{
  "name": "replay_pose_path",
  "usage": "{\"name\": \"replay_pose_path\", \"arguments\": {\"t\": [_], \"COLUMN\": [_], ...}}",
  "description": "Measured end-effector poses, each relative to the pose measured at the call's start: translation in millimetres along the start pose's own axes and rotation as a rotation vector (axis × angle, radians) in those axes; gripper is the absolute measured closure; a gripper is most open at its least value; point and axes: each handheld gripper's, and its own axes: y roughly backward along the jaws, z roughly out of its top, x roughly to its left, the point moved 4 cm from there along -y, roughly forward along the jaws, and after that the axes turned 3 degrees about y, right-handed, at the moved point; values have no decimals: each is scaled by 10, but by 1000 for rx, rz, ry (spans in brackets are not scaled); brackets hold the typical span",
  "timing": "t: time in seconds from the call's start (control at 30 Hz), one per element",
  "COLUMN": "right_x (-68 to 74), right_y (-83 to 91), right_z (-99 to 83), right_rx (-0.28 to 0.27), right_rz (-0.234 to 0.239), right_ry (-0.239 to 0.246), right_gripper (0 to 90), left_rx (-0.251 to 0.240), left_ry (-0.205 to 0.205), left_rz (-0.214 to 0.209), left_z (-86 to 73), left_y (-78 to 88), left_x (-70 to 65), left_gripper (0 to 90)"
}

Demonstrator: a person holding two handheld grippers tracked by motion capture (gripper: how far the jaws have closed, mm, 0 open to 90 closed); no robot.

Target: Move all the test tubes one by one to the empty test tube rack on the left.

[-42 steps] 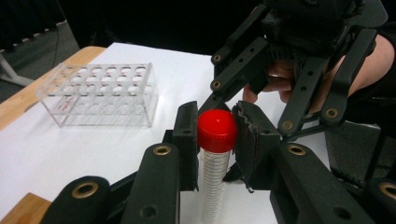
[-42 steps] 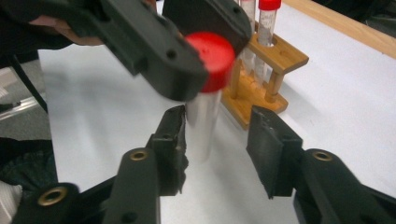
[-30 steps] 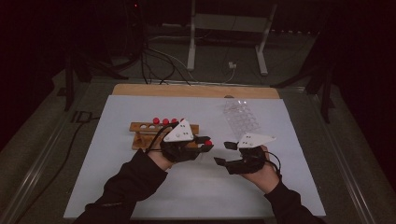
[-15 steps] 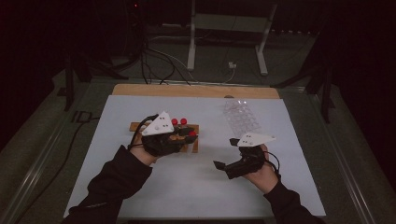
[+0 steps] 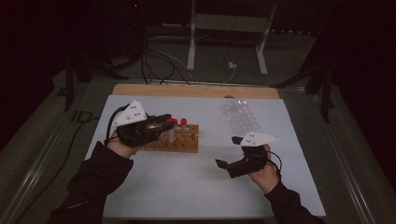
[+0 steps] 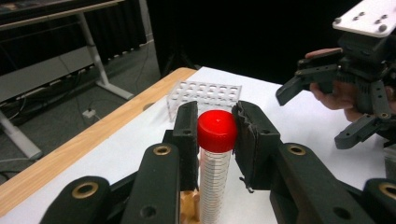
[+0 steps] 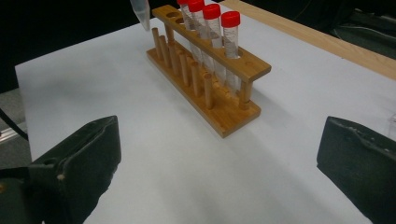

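Note:
My left gripper (image 5: 164, 122) is shut on the red cap of a clear graduated tube (image 6: 215, 179), which hangs upright between its pads (image 6: 250, 133). It hovers over the left part of the wooden tube rack (image 5: 183, 143). The tube's pointed tip (image 7: 140, 11) hangs above the rack's far end. Three red-capped tubes (image 7: 211, 28) stand in the rack (image 7: 219, 100). My right gripper (image 5: 226, 164) rests low over the white mat to the right of the rack; its jaws have just been opening and stand open with nothing between them (image 7: 219, 158).
A clear plastic rack (image 5: 240, 116) stands at the back right of the white mat (image 5: 196, 186). A wooden strip (image 5: 196, 90) runs along the table's far edge. Cables and table legs lie on the floor beyond.
My left gripper has moved left and a little up with the tube, away from the right gripper and over the rack. The right hand has stayed in place.

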Motion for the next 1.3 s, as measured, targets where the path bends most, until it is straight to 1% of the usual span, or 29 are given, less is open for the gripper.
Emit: {"name": "replay_pose_path", "arguments": {"t": [0.1, 0.17, 0.27, 0.3, 0.43, 0.47, 0.53, 0.63, 0.67, 0.7, 0.73, 0.77, 0.8, 0.87, 0.93, 0.97, 1.0, 1.03, 1.07, 1.1, 1.13, 1.2, 1.23, 1.3], "right_x": [3, 4, 10, 12, 14, 14, 15, 17, 17, 16, 15, 14, 13, 8, 2, 1, -1, -2, -3, -4, -6, -9, -10, -9], "right_y": [0, -5, -7, -7, -9, -9, -8, -11, -11, -11, -9, -6, -3, 4, 8, 10, 11, 13, 16, 17, 18, 18, 16, 13], "right_z": [0, -1, -1, 0, 1, 2, 3, 3, 3, 2, 2, 3, 3, 3, 1, 0, -1, -1, -1, -1, -2, -6, -8, -12], "right_rx": [-3, -3, -3, -3, -6, -7, -9, -8, -9, -8, -7, -9, -9, -11, -12, -14, -13, -14, -14, -15, -14, -15, -13, -12], "right_rz": [-3, -2, -2, -3, -1, -2, -1, -4, -5, -5, -2, -4, -4, -5, -4, -4, -3, -2, -4, -3, -3, -3, -4, -1], "right_ry": [5, 8, 6, 8, 10, 10, 11, 15, 16, 16, 14, 12, 12, 13, 9, 9, 9, 10, 11, 10, 10, 8, 9, 8], "right_gripper": [0, 1, 1, 1, 1, 1, 1, 1, 1, 1, 1, 1, 1, 1, 1, 1, 1, 1, 1, 1, 1, 1, 1, 1], "left_rx": [-5, -11, -25, -30, -34, -36, -45, -61, -62, -62, -70, -81, -94, -121, -130, -137, -138, -126, -125, -124, -116, -118, -111, -108], "left_ry": [6, 7, 25, 36, 51, 54, 72, 99, 107, 106, 115, 124, 127, 143, 149, 161, 167, 161, 169, 175, 169, 185, 182, 196], "left_rz": [28, 54, 89, 111, 166, 186, 211, 245, 250, 263, 270, 269, 281, 279, 299, 292, 299, 311, 305, 310, 320, 313, 321, 315], "left_z": [-25, -42, -67, -81, -145, -163, -201, -256, -275, -295, -312, -328, -344, -376, -409, -428, -448, -470, -493, -517, -542, -593, -620, -674], "left_y": [63, 106, 179, 209, 281, 290, 298, 279, 266, 253, 239, 224, 211, 184, 150, 137, 120, 101, 85, 69, 53, 23, 5, -28], "left_x": [61, 110, 198, 242, 378, 413, 484, 584, 614, 645, 672, 695, 714, 747, 775, 791, 805, 817, 829, 841, 848, 859, 860, 865], "left_gripper": [722, 722, 722, 722, 722, 722, 722, 721, 721, 721, 721, 721, 721, 721, 721, 721, 721, 721, 721, 722, 721, 721, 721, 721]}}
